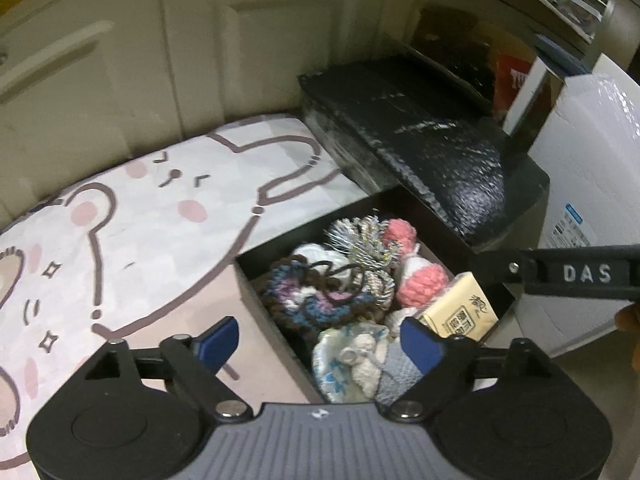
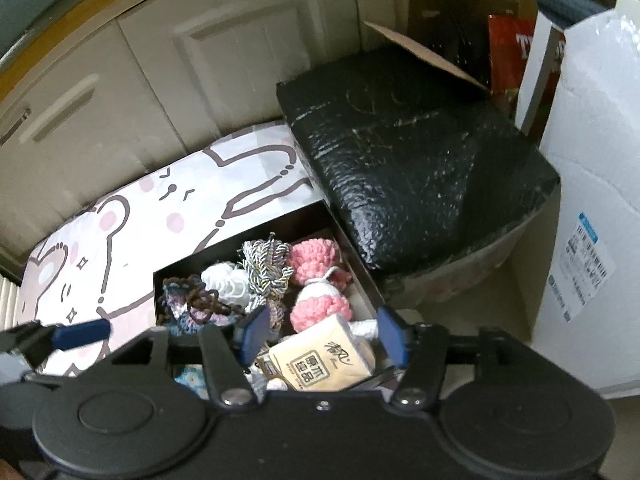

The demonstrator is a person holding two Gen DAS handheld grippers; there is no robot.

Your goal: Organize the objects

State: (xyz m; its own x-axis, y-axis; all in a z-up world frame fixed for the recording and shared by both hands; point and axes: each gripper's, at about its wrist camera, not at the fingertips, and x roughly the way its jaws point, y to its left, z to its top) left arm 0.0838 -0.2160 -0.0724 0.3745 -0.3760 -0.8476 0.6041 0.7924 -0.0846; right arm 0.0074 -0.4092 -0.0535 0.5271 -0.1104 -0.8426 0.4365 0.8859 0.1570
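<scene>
Two grippers: your left gripper (image 1: 320, 338) and right gripper (image 2: 320, 334) both spread, pinching nothing.
Tissues: beige paper tissue pack (image 2: 320, 364), near right in the black box (image 2: 224, 248), looks light, squashy; pinch its long sides.

A mat (image 2: 132, 236) printed with cartoon bears is spread over the floor. A dark open box (image 2: 164, 280) full of yarn things is set on it, and at the box's 2 o'clock a black wrapped parcel (image 2: 408, 176) is laid.
</scene>
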